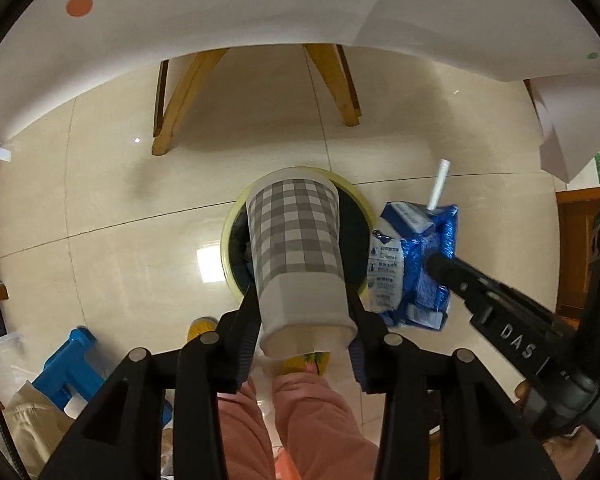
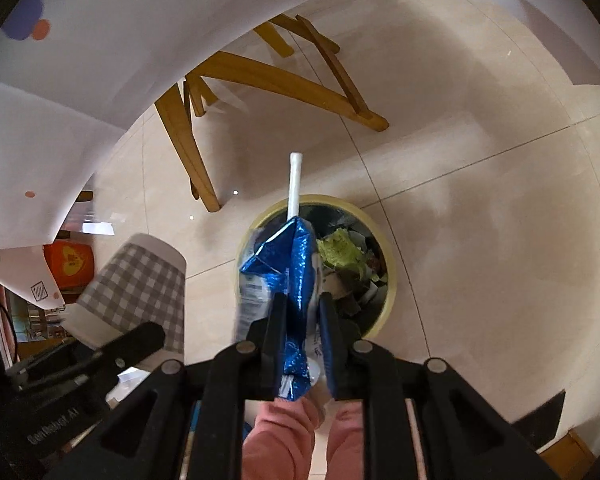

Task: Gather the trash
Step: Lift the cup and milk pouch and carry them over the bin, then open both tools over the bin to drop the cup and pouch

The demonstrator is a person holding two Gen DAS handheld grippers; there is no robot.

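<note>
Beige tile floor (image 1: 100,184) | yellow-rimmed bin (image 2: 388,264) (full) | wooden legs (image 1: 180,100)

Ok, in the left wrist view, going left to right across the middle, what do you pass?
Blue plastic stool → checked paper cup in the left gripper, over the yellow-rimmed bin → blue drink carton with white straw → right gripper.
</note>
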